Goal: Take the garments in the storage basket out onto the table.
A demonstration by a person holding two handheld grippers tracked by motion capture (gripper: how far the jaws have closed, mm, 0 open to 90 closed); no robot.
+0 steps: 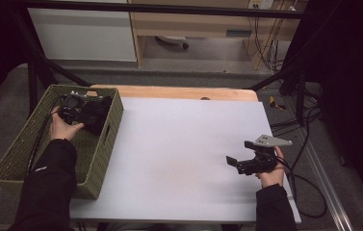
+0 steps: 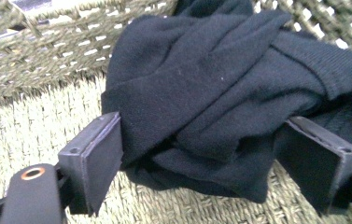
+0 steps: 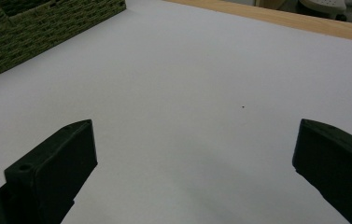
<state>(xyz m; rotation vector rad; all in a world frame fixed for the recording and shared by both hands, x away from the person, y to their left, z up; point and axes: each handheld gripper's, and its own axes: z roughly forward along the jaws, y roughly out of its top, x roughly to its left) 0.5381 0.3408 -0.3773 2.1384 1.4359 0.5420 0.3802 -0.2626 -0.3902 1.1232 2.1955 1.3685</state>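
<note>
At the left of the high view your woven green basket [image 1: 103,144] sits on the white table [image 1: 184,159], and the dark garment [image 1: 94,114] lies bunched in its upper end, a soft heap of knit fabric that looks light, limp and not at all fragile. In the left gripper view the dark garment [image 2: 220,93] fills the centre and right of the frame, and your left gripper [image 2: 211,163] straddles a thick fold of it, the left pad touching cloth though the jaws stand wide, not clamped. Expect it to sag and unroll once lifted, so bite deep into that layered fold, not a loose edge. Lower right in the high view, your right gripper [image 1: 233,162] hovers over bare table, jaws spread apart with nothing between them
</note>
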